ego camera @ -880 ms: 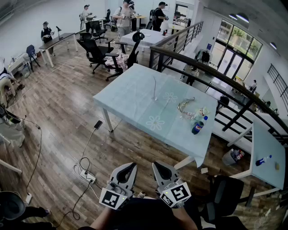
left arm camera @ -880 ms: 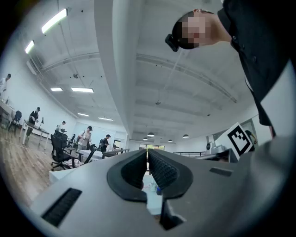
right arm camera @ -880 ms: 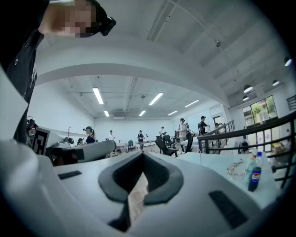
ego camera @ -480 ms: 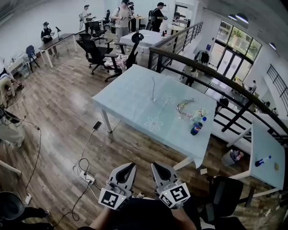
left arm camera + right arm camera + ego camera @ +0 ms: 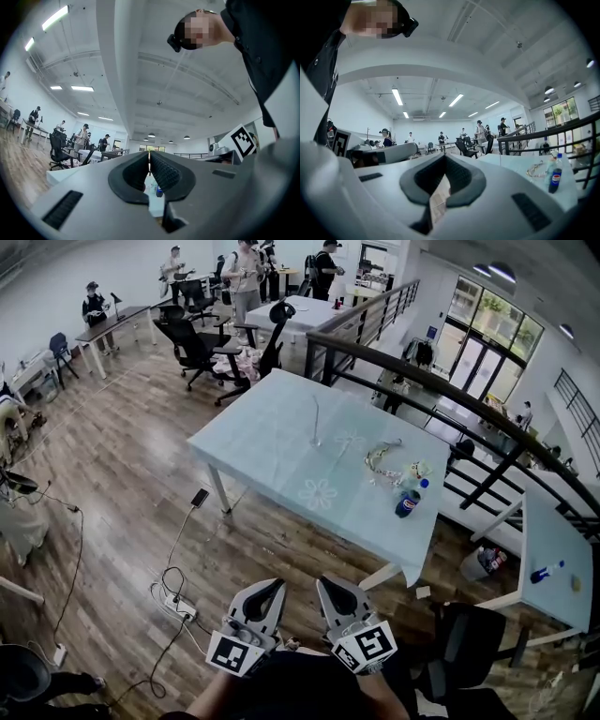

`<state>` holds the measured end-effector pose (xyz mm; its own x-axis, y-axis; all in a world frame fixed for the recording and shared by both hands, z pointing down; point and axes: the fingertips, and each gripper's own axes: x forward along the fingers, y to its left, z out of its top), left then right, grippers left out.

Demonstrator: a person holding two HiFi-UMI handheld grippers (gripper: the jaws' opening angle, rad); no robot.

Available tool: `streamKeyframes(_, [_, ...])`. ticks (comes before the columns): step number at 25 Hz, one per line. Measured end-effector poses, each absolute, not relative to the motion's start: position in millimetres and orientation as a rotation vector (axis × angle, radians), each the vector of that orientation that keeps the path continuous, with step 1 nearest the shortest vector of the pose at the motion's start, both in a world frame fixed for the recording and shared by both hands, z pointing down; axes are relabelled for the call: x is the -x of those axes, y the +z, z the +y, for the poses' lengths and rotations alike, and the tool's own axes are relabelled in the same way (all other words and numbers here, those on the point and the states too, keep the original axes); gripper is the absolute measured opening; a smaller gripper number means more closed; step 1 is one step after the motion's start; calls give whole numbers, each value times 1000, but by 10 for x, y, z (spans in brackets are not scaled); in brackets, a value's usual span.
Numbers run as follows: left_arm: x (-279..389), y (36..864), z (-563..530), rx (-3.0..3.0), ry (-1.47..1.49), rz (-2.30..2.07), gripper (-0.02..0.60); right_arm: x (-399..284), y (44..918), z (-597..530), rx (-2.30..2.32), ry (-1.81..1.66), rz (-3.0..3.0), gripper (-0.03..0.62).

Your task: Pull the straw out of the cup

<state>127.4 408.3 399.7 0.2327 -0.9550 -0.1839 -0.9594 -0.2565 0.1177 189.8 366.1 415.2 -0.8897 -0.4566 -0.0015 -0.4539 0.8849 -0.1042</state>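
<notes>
Head view has slid a little since the earlier frame: the pale blue desk point(image 5: 281, 451) now sits slightly further left and higher, while both grippers hold the same spot at the bottom edge. The left gripper point(image 5: 263, 600) and right gripper point(image 5: 337, 597) hang side by side, well apart from the desk, each with its jaws closed on nothing, as the two gripper views confirm. The straw point(image 5: 316, 418) stands upright in a clear cup point(image 5: 319, 441) that barely shows, toward the desk's far half, with bare top all round it and every edge well clear. A tangle of cord point(image 5: 382, 459) lies to its right, and a bottle point(image 5: 409, 502) stands nearer the right edge. Wood floor point(image 5: 122, 484) lies open between grippers and desk, with a power strip point(image 5: 174, 605) at the left. A railing point(image 5: 441, 395) runs behind the far side.
</notes>
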Motion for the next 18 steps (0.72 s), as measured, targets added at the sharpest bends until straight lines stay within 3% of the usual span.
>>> streamKeyframes(18, [-775, 3924, 3126, 2498, 372, 1854, 20, -1335, 4123, 2796, 759, -156, 3052, 9])
